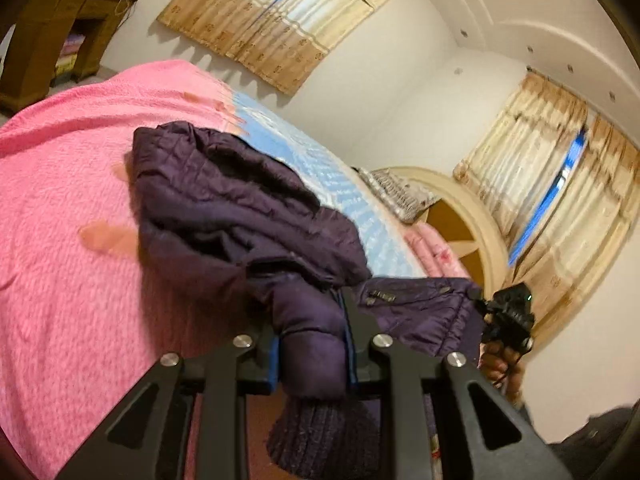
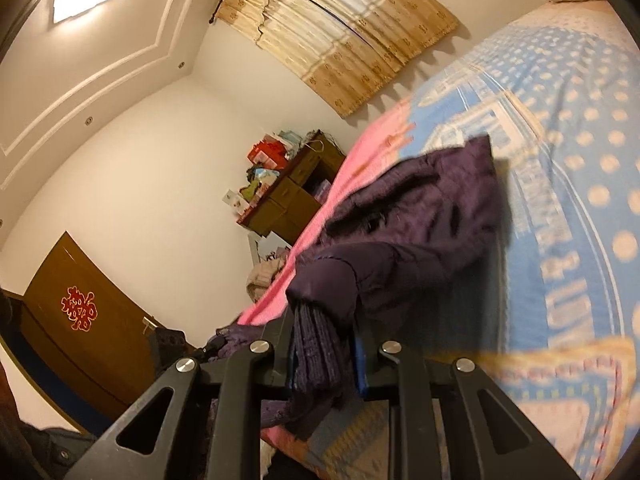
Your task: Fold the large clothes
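Note:
A dark purple quilted jacket (image 1: 224, 200) lies bunched on the bed, partly lifted toward me. My left gripper (image 1: 310, 344) is shut on one sleeve end, its knit cuff (image 1: 320, 432) hanging below the jaws. My right gripper (image 2: 324, 356) is shut on the other sleeve's knit cuff (image 2: 316, 344), with the jacket body (image 2: 424, 216) stretching away over the bed. The right gripper also shows in the left wrist view (image 1: 508, 316), holding the jacket's far sleeve.
The bed has a pink blanket (image 1: 60, 184) and a blue patterned cover (image 2: 580, 184). A headboard (image 1: 464, 216) and pillows stand at its end. A brown cabinet (image 2: 292, 200) with clutter, a brown door (image 2: 84, 312) and curtained windows (image 1: 272, 20) line the walls.

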Demonstrator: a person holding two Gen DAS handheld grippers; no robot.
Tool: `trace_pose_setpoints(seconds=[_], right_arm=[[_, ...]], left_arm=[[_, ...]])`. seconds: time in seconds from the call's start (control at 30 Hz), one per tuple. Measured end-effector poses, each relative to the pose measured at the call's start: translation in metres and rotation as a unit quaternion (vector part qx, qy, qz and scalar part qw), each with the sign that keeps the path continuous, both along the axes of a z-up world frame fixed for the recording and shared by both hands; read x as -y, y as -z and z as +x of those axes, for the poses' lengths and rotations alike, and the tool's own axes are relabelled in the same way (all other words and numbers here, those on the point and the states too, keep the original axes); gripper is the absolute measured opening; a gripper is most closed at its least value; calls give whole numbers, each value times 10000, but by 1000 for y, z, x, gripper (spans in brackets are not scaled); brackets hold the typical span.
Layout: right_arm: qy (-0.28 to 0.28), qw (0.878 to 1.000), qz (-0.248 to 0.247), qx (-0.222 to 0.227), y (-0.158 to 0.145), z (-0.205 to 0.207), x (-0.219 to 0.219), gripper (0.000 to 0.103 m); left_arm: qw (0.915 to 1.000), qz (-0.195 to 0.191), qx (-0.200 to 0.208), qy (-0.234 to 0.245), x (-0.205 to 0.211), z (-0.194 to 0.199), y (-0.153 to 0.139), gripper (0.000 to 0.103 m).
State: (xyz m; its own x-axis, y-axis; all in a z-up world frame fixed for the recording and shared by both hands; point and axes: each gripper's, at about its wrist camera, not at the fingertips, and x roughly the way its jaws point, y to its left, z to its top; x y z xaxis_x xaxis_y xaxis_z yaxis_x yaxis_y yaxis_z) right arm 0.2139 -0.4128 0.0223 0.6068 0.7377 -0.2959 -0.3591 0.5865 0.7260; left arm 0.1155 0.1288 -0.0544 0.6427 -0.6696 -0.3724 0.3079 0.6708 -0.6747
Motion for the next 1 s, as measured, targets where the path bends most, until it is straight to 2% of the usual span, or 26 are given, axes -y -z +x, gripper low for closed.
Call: trace_pose_setpoints(seconds=[0.17, 0.37, 0.53, 0.6, 0.73, 0.83, 0.87, 0.9, 0.97, 1.0], right_arm=[[163, 9998, 136, 12, -29, 52, -5, 20], [386, 9990, 93, -186, -41, 121, -17, 20], [701, 9956, -39, -618, -22, 193, -24, 20], [832, 9934, -213, -762, -10, 215, -27, 20], [1012, 9859, -753, -1103, 32, 263, -36, 20], [964, 9825, -907, -1311, 64, 289, -40, 20], [977, 9813, -1032, -1300, 73, 296, -43, 20], [970, 9805, -1121, -1288, 77, 300, -45, 20], [968, 9797, -1209, -1270, 85, 308, -50, 20], [966, 9793, -1273, -1245, 86, 311, -52, 20]], left_arm=[[9978, -528, -407, -72, -15, 49, -11, 24], [9878, -974, -1180, -275, -31, 129, -3, 25], [9829, -837, -1611, -318, -32, 191, 14, 26], [9758, -928, -1958, -279, -32, 219, 31, 29], [9696, -911, -2251, -317, -35, 236, 38, 35], [9779, -825, -1889, -346, -35, 225, 23, 52], [9794, -807, -1804, -421, -38, 227, 19, 67], [9809, -739, -1686, -631, -43, 221, 13, 85], [9821, -582, -1437, -1068, -56, 217, 4, 101], [9825, -537, -1285, -1238, -63, 213, 0, 103]])
